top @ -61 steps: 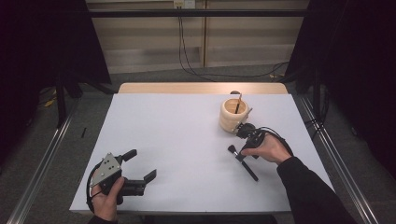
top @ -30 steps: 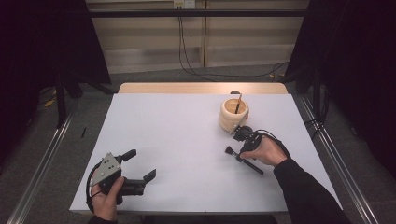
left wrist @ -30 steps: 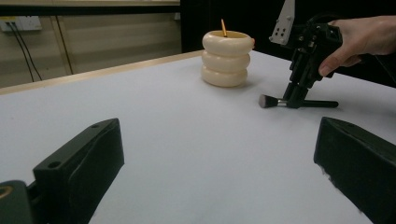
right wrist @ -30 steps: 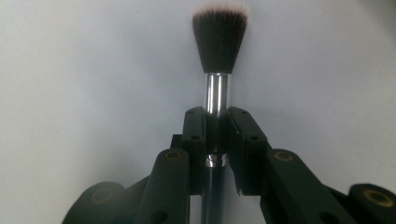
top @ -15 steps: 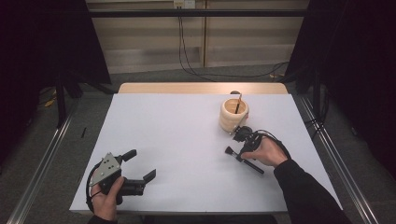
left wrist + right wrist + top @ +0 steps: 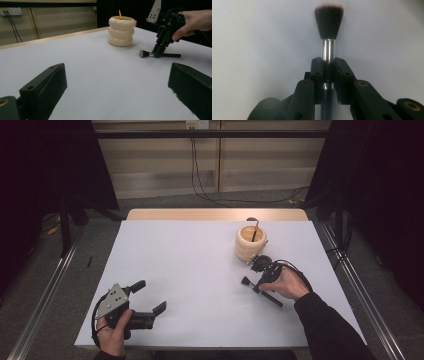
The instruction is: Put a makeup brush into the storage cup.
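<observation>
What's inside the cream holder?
One thin stick rises above the rim of the holder, leaning on its far side. Its lower end and the holder's bottom are hidden by the wall.

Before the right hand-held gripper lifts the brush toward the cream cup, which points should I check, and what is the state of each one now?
1. Grip: the right hand-held gripper has its jaws shut on the makeup brush, at the silver ferrule: ok.
2. Brush position: it lies flat on the white table, bristles pointing away from the hand: ok.
3. Cream ringed cup: upright, apart from the brush: ok.
4. Room in the cup: one thin stick stands in it; how much space is left: cannot tell.
5. Left hand-held gripper: jaws open, holding nothing, near the table's front edge, far from the path: ok.
6. Path from brush to cup: nothing lies between them: ok.
</observation>
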Tool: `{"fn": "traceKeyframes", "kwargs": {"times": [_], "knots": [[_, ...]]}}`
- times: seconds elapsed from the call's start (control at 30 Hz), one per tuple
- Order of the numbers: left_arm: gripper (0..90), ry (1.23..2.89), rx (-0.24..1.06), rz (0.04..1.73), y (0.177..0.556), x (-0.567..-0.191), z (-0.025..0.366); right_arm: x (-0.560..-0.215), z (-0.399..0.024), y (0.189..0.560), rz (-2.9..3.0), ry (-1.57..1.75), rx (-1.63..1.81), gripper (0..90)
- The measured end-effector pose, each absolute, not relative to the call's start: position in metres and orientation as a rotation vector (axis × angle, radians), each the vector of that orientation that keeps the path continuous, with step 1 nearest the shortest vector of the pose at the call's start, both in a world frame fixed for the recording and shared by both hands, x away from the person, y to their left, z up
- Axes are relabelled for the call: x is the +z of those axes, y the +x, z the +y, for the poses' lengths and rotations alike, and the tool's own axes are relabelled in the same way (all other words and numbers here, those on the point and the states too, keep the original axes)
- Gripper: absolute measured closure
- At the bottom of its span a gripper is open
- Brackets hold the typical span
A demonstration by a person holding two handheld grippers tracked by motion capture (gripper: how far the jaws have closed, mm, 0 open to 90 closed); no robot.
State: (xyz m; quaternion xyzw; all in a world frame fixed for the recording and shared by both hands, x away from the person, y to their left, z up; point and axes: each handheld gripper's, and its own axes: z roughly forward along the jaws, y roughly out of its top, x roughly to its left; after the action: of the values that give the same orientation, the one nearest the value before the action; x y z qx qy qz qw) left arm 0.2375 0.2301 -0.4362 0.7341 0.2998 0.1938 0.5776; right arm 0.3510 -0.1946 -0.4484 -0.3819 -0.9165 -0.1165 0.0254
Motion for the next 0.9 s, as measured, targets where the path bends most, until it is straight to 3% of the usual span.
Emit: {"fn": "traceKeyframes", "kwargs": {"times": [0.9], "knots": [[2.1, 1.715, 0.452, 0.703, 0.238, -0.436, 0.23, -0.424, -0.212, 0.338, -2.801, -1.22, -0.662, 78.3]]}}
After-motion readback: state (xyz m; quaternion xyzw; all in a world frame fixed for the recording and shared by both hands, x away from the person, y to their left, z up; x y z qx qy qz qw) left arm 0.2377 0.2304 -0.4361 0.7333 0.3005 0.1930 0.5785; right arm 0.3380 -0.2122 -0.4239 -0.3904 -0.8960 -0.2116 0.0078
